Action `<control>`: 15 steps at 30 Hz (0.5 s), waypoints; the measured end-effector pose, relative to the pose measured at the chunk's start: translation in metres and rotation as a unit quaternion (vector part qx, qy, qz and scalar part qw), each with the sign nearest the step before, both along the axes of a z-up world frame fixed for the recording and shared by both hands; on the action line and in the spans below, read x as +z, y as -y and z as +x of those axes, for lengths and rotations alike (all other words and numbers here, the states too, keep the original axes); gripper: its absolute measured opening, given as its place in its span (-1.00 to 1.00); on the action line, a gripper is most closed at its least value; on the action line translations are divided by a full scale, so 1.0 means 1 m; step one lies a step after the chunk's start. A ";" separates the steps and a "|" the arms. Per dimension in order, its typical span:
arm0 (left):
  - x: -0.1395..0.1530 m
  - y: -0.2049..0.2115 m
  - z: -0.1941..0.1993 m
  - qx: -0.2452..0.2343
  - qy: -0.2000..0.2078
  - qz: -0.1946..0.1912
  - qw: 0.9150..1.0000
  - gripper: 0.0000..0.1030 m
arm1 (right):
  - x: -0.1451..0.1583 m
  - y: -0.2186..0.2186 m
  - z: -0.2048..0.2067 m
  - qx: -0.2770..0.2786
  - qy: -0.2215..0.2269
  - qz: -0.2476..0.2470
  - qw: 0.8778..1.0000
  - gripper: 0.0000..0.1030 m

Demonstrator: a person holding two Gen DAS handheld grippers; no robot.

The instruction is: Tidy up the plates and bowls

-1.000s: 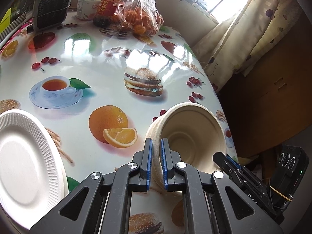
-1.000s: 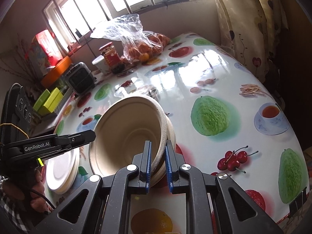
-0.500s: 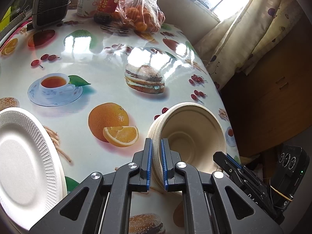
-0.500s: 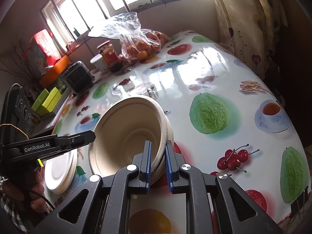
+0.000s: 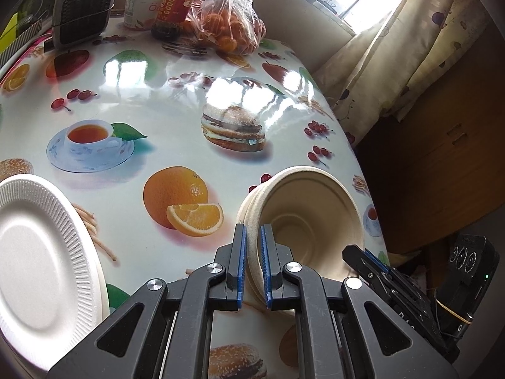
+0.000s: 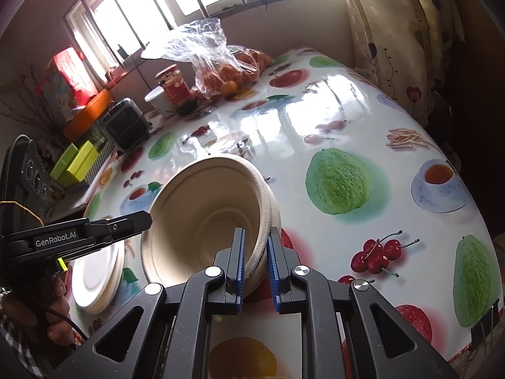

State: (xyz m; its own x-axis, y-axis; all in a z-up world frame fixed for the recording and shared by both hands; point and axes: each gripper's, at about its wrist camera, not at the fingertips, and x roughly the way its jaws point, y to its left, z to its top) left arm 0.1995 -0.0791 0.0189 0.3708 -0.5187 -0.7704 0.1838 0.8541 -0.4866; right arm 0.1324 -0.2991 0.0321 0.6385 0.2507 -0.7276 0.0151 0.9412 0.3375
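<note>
Left gripper (image 5: 252, 265) clamped near rim of nested beige pulp bowls (image 5: 311, 218), tilted above fruit-print tablecloth (image 5: 157, 101); right gripper (image 6: 255, 265) pinched opposite wall. White ribbed foam plates (image 5: 38, 265) lay left, nearer left gripper.

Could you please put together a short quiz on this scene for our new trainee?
1. True or false: the left gripper and the right gripper each pinch the rim of the stacked bowls.
2. What lies on the table to the left of the bowls? A. white plates B. a kettle C. a pan
3. Fill in: the plastic bag at the far end holds ____.
Key: 1 true; 2 A; 3 oranges.
</note>
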 end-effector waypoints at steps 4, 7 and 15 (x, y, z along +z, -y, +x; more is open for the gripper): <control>-0.003 -0.001 0.001 0.003 -0.005 0.001 1.000 -0.82 | -0.002 0.000 0.000 0.000 -0.001 -0.002 1.000 -0.72; -0.002 0.000 0.001 0.001 -0.004 0.000 1.000 -0.82 | -0.004 0.000 0.000 -0.001 -0.003 -0.004 1.000 -0.72; -0.002 0.000 0.000 0.002 -0.005 0.001 1.000 -0.82 | -0.004 -0.001 0.001 -0.001 -0.004 -0.008 1.000 -0.72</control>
